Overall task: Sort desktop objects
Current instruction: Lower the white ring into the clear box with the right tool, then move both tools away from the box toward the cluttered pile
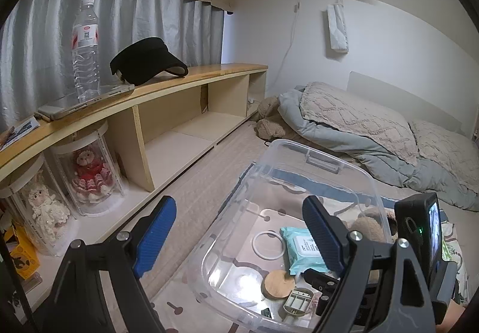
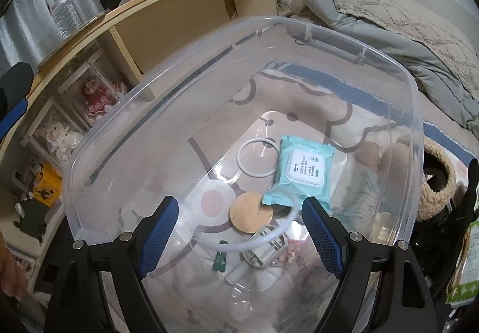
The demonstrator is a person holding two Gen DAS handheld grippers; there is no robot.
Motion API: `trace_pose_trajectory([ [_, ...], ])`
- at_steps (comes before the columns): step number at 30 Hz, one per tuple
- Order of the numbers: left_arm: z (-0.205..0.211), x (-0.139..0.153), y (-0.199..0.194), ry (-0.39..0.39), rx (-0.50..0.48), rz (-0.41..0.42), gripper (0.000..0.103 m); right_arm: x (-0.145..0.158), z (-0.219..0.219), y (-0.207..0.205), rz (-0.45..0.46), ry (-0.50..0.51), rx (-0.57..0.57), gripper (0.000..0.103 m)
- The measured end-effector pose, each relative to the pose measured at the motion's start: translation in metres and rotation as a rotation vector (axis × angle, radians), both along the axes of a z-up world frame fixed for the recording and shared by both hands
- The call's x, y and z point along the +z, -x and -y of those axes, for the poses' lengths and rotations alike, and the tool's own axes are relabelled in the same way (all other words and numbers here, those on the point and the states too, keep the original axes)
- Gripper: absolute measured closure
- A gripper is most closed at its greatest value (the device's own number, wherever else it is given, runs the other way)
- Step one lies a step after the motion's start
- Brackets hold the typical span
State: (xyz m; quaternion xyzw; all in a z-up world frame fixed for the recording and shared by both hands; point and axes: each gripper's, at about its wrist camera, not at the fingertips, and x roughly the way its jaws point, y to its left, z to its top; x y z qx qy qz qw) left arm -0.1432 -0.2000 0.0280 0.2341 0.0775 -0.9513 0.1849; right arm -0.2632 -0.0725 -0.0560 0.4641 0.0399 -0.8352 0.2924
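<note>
Right tool (image 2: 239,231) hangs just above the clear bin (image 2: 414,123), tilted steeply down into it, blue pads spread wide with nothing pinched between them. Directly under that gap, on the bin floor, lie a round wooden lid (image 2: 251,212) and a grey battery holder (image 2: 263,247), with a pale curved tube (image 2: 287,226) arching over both. Just past the lid, deeper in the bin, sits the teal wipes pack (image 2: 304,171), its long axis running up and away from the tool, one corner overlapping the lid. A white ring (image 2: 258,160) lies beside the pack, on its left.

Left tool (image 1: 239,231) is spread too, empty, pointing more shallowly; it sits at the bin's left side, one pad outside the wall and the other over the bin's inside. From there the pack (image 1: 302,249) lies ahead and to the right.

So the right tool is the nearer one by my reckoning, and anything it wants lies straight below, needing only a descent. Beyond the bin, a wooden shelf (image 1: 185,78) carries a water bottle (image 1: 85,45) and a black visor (image 1: 148,60), which look unsorted as yet.
</note>
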Motion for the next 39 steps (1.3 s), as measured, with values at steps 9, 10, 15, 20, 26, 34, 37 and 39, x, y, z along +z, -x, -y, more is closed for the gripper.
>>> trace_pose_trajectory([
  [9,0.002,0.000,-0.003,0.006,-0.001,-0.001,0.016,0.002,0.000,0.001,-0.007,0.006,-0.005,0.006],
  [10,0.002,0.000,-0.003,0.006,-0.002,0.000,0.016,0.002,0.001,0.000,-0.007,0.005,-0.003,0.006],
  [15,0.001,0.000,-0.003,0.013,-0.003,0.001,0.016,0.003,0.000,0.000,-0.015,0.007,-0.003,0.006],
  [20,-0.001,0.000,-0.003,0.016,-0.005,0.005,0.016,0.007,-0.004,-0.002,-0.042,0.032,-0.012,0.006],
  [26,-0.006,0.001,-0.005,0.024,-0.010,0.007,0.016,0.014,-0.008,-0.010,-0.103,0.064,-0.018,0.000],
  [34,-0.012,0.002,-0.010,0.035,-0.013,0.008,0.016,0.030,-0.017,-0.020,-0.171,0.104,-0.043,0.000],
  [37,-0.015,0.004,-0.014,0.044,-0.012,0.002,0.009,0.035,-0.023,-0.023,-0.201,0.111,-0.059,0.000],
  [39,-0.017,0.005,-0.017,0.043,-0.017,0.000,0.009,0.038,-0.027,-0.026,-0.216,0.118,-0.067,0.000],
])
